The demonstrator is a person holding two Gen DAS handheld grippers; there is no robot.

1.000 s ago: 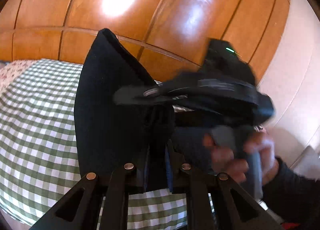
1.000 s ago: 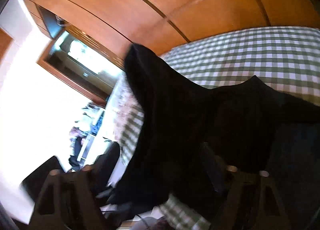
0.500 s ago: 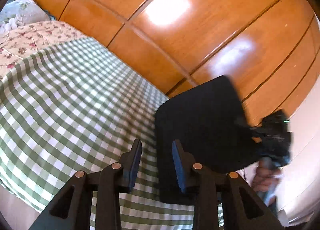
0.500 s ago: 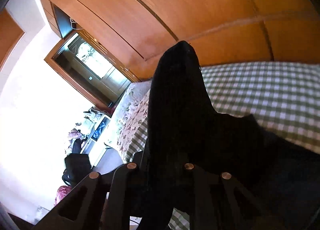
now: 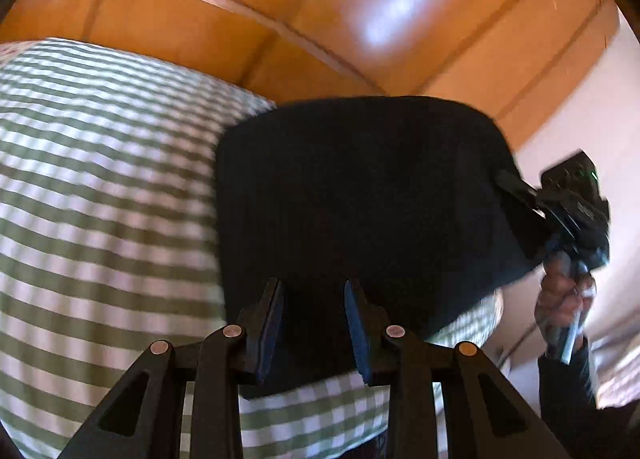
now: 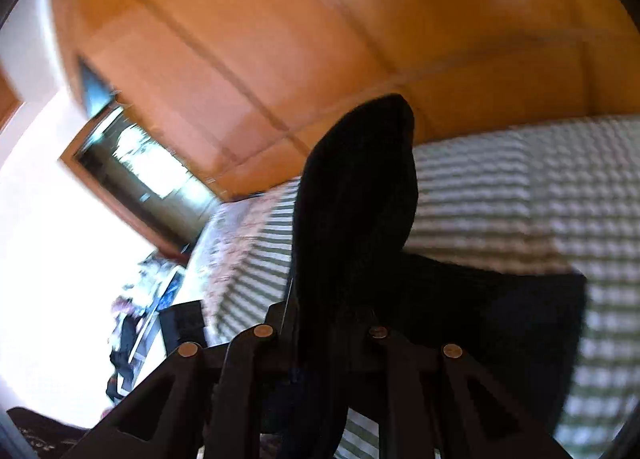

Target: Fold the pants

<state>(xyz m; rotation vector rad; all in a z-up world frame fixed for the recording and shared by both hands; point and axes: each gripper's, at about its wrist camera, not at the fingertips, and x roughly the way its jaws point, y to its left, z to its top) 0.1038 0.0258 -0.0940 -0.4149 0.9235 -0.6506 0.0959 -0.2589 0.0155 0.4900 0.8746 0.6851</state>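
The black pants point(image 5: 360, 195) lie folded into a dark slab near the foot of the green-and-white checked bed point(image 5: 100, 179). My left gripper point(image 5: 314, 323) is open and empty, its fingers just above the pants' near edge. My right gripper point(image 5: 520, 199) shows at the right of the left wrist view, clamped on the pants' right edge. In the right wrist view the pants point(image 6: 356, 199) rise in a fold between my right gripper point(image 6: 320, 323) fingers, which are shut on the cloth. The rest spreads over the bed point(image 6: 520, 199).
Glossy orange wooden wardrobe panels point(image 5: 280, 11) stand behind the bed. A flowered pillow area point(image 6: 240, 243) and a bright doorway with clutter point(image 6: 132, 163) lie to the left in the right wrist view. A pale wall point(image 5: 600, 99) is at the right.
My left gripper let go of the pants and opened. The lifted fold came down onto the bed. My right gripper stayed shut on the cloth and moved to the right edge.
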